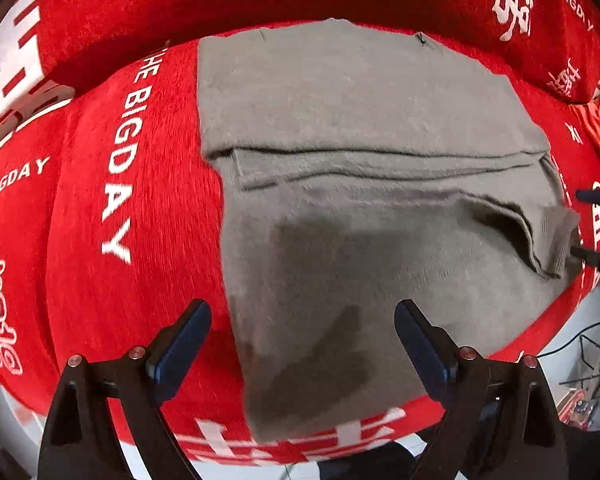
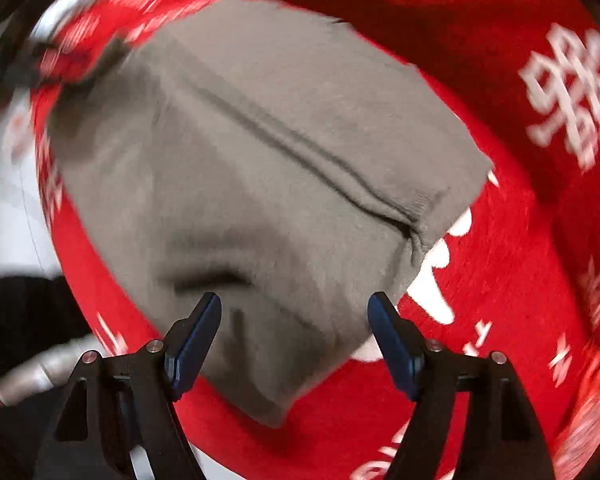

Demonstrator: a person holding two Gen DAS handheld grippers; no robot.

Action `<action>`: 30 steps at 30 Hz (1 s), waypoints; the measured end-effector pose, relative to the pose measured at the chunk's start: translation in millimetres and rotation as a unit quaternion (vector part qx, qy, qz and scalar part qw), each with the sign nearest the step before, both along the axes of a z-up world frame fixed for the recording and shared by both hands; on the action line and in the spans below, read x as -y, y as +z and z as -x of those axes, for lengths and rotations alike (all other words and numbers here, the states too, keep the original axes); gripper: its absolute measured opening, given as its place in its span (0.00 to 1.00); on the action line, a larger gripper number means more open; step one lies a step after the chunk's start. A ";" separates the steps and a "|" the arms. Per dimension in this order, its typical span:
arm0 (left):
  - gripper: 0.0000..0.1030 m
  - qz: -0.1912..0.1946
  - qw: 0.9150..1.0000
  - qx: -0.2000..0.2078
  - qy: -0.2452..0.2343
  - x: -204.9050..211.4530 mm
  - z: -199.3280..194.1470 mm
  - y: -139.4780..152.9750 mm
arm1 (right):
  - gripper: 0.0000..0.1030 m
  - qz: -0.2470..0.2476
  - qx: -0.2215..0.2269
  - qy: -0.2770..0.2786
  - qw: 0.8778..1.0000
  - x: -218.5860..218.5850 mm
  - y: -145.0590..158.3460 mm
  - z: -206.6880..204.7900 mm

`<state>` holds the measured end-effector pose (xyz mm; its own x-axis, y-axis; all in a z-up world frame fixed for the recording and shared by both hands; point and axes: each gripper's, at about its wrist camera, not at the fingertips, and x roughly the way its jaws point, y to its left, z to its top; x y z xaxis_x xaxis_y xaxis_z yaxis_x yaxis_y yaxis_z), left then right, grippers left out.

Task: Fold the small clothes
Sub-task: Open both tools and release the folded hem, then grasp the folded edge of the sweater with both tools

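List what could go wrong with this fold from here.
1. Both tools, left and right, are open above the sweater, holding nothing; a shallow pinch may catch only the top layer.
2. The ribbed edge at the sweater's side gapes and curls, so another fold could trap a lump.
3. The sweater's near end lies close to the red cover's edge; tugging may slide it off.

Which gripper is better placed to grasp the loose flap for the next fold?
Right, probably. The right gripper is open beside the sweater's flap; the left gripper hovers open over flat cloth.
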<state>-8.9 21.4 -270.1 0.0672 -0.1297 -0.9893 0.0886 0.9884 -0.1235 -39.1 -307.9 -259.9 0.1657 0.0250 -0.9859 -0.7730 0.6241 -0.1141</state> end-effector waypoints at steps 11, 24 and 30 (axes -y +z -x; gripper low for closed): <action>0.86 0.051 0.998 -0.019 -0.030 10.9 -28.2 -29.4 | 0.44 -0.008 0.008 0.049 0.999 -42.4 -27.6 -12.4; 0.08 0.105 0.993 -0.017 0.051 -13.4 -38.0 -14.0 | 0.10 -0.161 -0.124 -0.179 0.963 -2.1 3.5 -84.8; 0.07 0.121 0.990 -0.004 0.065 -21.4 -31.0 1.8 | 0.10 -0.191 -0.109 -0.205 0.954 6.3 21.8 -84.4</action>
